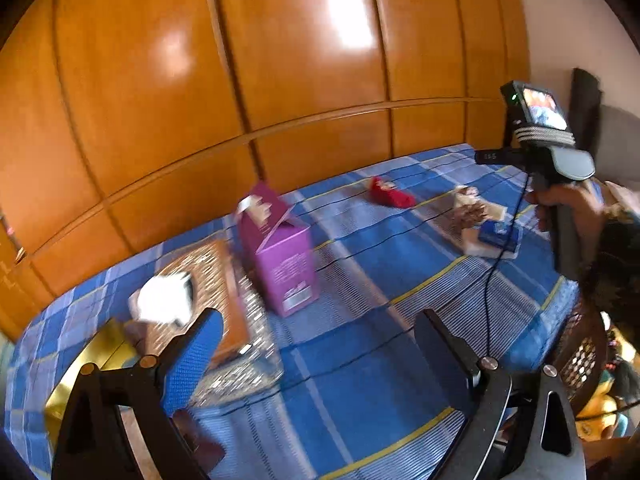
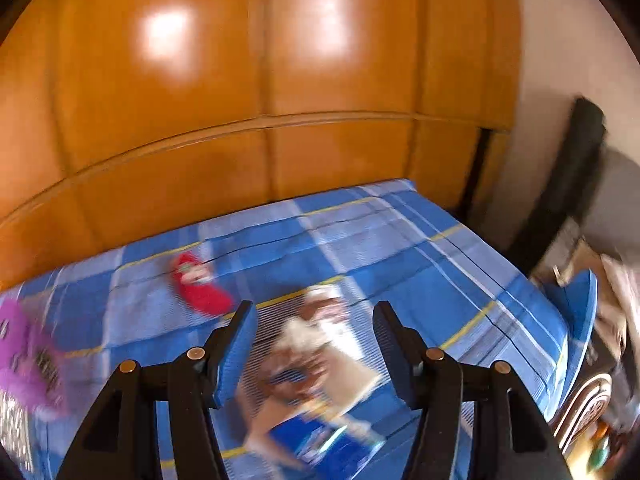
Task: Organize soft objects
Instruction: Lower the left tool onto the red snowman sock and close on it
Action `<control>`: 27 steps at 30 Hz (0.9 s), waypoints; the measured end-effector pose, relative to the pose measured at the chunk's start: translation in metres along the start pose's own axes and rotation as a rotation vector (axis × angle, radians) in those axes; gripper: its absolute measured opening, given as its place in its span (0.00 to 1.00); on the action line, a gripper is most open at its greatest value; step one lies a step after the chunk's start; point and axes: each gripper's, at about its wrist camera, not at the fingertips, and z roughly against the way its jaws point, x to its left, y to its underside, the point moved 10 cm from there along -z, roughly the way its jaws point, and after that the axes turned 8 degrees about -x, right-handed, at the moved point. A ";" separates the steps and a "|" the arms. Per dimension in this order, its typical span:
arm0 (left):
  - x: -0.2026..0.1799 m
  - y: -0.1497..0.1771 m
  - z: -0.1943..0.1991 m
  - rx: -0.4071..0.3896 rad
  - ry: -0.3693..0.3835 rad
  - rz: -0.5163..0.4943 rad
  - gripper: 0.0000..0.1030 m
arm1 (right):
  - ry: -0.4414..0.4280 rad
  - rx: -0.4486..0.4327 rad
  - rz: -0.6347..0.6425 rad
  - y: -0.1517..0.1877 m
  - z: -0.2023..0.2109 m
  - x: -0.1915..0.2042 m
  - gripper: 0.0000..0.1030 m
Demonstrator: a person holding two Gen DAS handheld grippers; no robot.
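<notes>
On the bed (image 1: 360, 380), the purple box (image 1: 282, 256) stands open at ten o'clock, presumably as the bin; the red soft toy (image 1: 390, 192) lies at twelve. Left gripper (image 1: 316, 344) and right gripper (image 2: 314, 352) hover, jaws apart and empty, the right over the brown-and-white soft pile (image 2: 316, 344).

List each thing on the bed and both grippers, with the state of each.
Purple box: upright, top flap open.
Red soft toy: lying flat on the bedspread.
White cloth: resting on the brown tray.
Left gripper: open, empty.
Right gripper: open, empty, above a brown-and-white toy.
</notes>
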 end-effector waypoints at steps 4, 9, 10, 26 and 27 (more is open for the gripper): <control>-0.022 -0.019 -0.019 0.019 0.070 0.011 0.90 | 0.045 0.063 -0.198 0.013 -0.018 -0.044 0.59; -0.052 -0.044 -0.056 0.051 0.150 0.038 0.79 | 0.024 0.119 -0.388 0.026 -0.023 -0.070 0.59; -0.059 -0.049 -0.068 0.071 0.165 0.057 0.77 | 0.018 0.132 -0.404 0.028 -0.026 -0.071 0.59; -0.096 -0.077 -0.258 0.320 0.129 0.279 0.59 | -0.106 0.205 -0.572 0.043 -0.032 -0.072 0.59; -0.096 -0.079 -0.269 0.324 0.120 0.281 0.59 | -0.116 0.207 -0.584 0.044 -0.032 -0.072 0.59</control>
